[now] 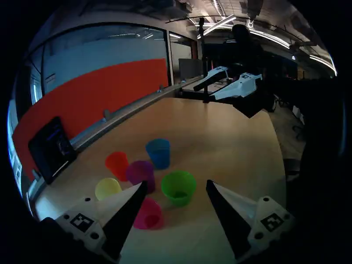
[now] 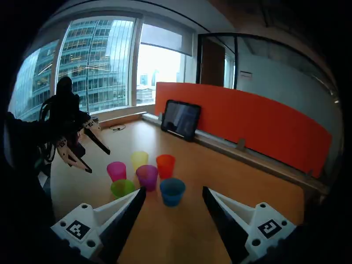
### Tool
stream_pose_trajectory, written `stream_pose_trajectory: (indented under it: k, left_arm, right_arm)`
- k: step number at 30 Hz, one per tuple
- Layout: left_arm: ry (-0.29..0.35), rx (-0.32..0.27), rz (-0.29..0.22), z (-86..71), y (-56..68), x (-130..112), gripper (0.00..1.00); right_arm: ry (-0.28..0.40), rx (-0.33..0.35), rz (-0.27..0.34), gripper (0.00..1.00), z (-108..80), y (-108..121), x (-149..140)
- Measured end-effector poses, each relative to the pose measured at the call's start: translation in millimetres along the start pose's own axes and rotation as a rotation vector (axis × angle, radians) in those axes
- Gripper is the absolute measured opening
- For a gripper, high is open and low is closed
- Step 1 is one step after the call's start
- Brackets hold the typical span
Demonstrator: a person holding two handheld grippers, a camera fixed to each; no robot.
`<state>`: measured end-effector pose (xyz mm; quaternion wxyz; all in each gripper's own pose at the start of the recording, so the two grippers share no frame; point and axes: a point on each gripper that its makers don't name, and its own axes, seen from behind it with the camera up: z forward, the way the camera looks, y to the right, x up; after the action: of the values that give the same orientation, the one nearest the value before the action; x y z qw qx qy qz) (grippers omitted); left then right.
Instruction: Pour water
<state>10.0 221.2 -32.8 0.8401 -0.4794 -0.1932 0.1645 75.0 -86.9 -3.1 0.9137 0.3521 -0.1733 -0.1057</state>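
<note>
Left gripper (image 1: pixel 175 182) and right gripper (image 2: pixel 174 189) hang spread, empty; I judge approach underway, next pinching the green plastic cup (image 1: pixel 178 192).

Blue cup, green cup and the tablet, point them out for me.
Blue cup (image 2: pixel 172 196), right gripper view, outer wall.
Green cup (image 1: pixel 178 190), left gripper view, inside the cup.
Tablet (image 2: pixel 181 119), right gripper view, screen middle.

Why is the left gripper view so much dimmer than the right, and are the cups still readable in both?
Left gripper view: faces indoors under ceiling strip lights, dim, right side in deep shadow, yet the cups read distinct by colour. Right gripper view: faces bright windows, sky blown out, person backlit to a silhouette, cups sharp.
</note>
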Motion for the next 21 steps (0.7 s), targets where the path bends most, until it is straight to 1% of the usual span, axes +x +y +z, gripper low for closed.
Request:
stream_pose_trajectory:
  k: [11,21]
  left_arm:
    - [-0.097,-0.038,0.017,28.6,3.5,-20,0.99]
    - [-0.173,-0.056,0.03,53.1,2.1,-35,0.99]
  right_arm:
    - [-0.014,0.017,0.001,0.99,5.4,1,-12]
    - [-0.014,0.02,-0.002,1.0,7.5,4,-16]
